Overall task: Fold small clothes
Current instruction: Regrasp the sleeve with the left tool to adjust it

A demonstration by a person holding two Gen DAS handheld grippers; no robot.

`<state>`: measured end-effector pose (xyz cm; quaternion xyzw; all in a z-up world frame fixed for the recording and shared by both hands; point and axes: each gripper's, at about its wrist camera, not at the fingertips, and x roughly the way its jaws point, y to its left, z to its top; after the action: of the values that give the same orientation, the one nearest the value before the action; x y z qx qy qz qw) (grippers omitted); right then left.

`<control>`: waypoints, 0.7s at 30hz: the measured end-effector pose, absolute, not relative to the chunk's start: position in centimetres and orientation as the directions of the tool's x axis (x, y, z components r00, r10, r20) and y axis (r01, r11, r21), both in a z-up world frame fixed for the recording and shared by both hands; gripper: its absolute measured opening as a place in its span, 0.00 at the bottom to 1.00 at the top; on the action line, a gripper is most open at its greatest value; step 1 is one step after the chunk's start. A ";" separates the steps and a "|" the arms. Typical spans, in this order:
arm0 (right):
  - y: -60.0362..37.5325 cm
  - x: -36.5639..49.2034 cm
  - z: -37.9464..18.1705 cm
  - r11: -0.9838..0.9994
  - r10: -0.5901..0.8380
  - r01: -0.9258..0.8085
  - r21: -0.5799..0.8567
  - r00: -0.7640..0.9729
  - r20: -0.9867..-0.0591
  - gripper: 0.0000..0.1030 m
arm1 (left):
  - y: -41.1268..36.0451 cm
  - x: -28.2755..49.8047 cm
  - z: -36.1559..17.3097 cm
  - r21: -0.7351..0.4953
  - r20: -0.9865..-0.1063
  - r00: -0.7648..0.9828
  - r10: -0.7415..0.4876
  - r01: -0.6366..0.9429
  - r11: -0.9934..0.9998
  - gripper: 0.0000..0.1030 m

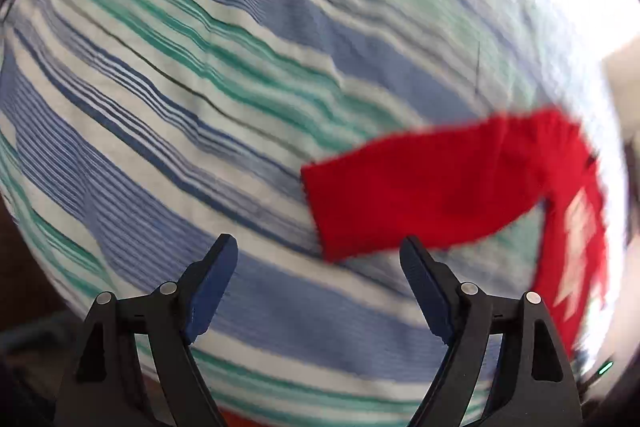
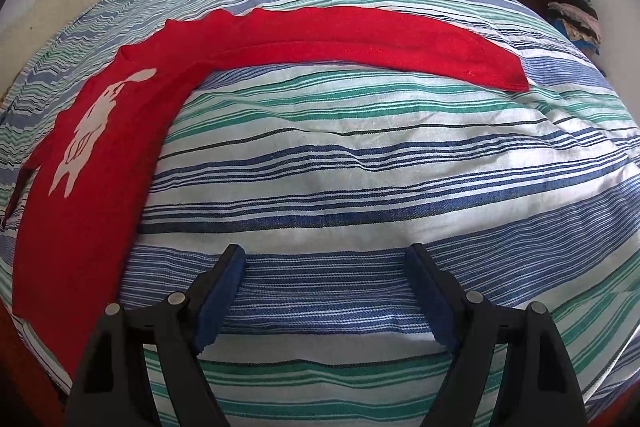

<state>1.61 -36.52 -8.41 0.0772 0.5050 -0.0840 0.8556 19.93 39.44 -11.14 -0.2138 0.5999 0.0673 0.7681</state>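
Left wrist view: the left gripper (image 1: pixel 318 247) stands wide with nothing between its jaws, above the striped bedcover (image 1: pixel 200 87). One red garment (image 1: pixel 440 183) lies flat on the cover, its sleeve end just beyond the right-hand finger (image 1: pixel 424 279), not touching it. The picture is smeared, so finer detail of the sleeve hem cannot be read.

Risk, in my judgement: the bedcover is soft and wrinkled. A pinch at the sleeve end could gather the striped cloth together with the red, and lifting would then drag the cover and spoil the lay of the garment.

Right wrist view: the right gripper (image 2: pixel 324 269) also stands wide and empty, over bare striped bedcover (image 2: pixel 360 155), well apart from the red garment (image 2: pixel 92 179). The garment's body lies at the left with one pale printed figure (image 2: pixel 92 123) facing up; one long sleeve (image 2: pixel 360 43) stretches across the bed to the right.

Risk, in my judgement: the sleeve is long and shows a ridge along its length. Folded from one end only, it may twist or land crooked over the body. The body runs toward the bed's near edge, so a tug that way might slide it off.

Count: two grippers, one red garment, one sleeve in view, one printed figure, one bedcover, one pile of folded cloth (image 2: pixel 572 11) at the far right.
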 end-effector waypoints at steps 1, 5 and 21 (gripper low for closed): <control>-36.5 1.7 -8.5 0.974 -0.068 0.222 0.045 0.474 -0.878 0.79 | 40.2 20.3 -11.4 -0.297 -0.938 0.292 -0.185 -0.405 0.865 0.82; -36.3 1.8 -8.6 0.974 -0.076 0.223 0.035 0.469 -0.880 0.79 | 40.5 22.6 -14.3 -0.269 -0.958 0.219 -0.185 -0.467 0.842 0.67; -36.5 2.0 -8.6 0.974 -0.078 0.223 0.031 0.461 -0.884 0.79 | 36.5 26.6 -14.2 0.356 -0.883 0.163 0.441 -0.381 0.853 0.04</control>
<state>1.98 -36.46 -8.61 0.0710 0.5116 -0.0883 0.8517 26.61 36.47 -14.23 0.0253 0.5882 0.2698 0.7620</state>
